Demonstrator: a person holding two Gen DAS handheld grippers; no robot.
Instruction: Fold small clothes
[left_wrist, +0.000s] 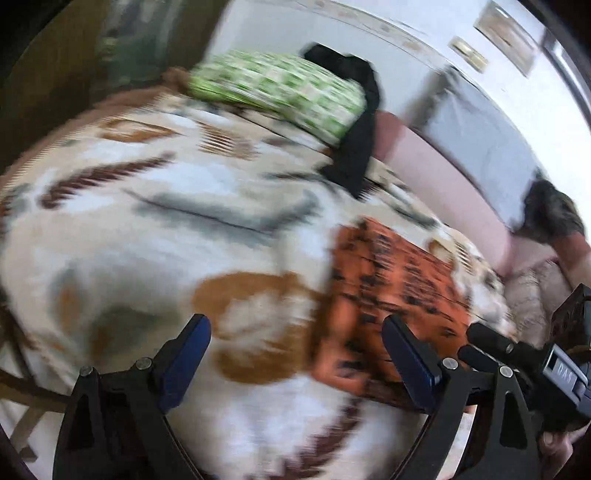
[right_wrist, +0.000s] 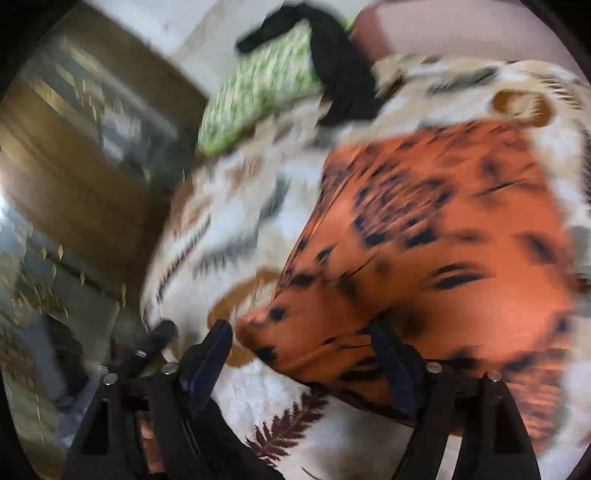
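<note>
An orange garment with black marks (left_wrist: 388, 295) lies folded on a white bedspread with brown and grey leaf prints (left_wrist: 147, 229). My left gripper (left_wrist: 295, 350) hovers open over the bedspread, its right finger (left_wrist: 406, 358) at the garment's near left edge. In the right wrist view the orange garment (right_wrist: 443, 240) fills the middle and right. My right gripper (right_wrist: 299, 350) is open, and a rounded corner of the garment lies between its blue fingers (right_wrist: 210, 358) without being pinched. Both views are blurred.
A green-and-white patterned pillow (left_wrist: 280, 92) sits at the far end of the bed with a black garment (left_wrist: 354, 122) draped over it. A pink padded edge (left_wrist: 443, 173) runs along the right side. A wooden cabinet (right_wrist: 92, 166) stands past the bed's left edge.
</note>
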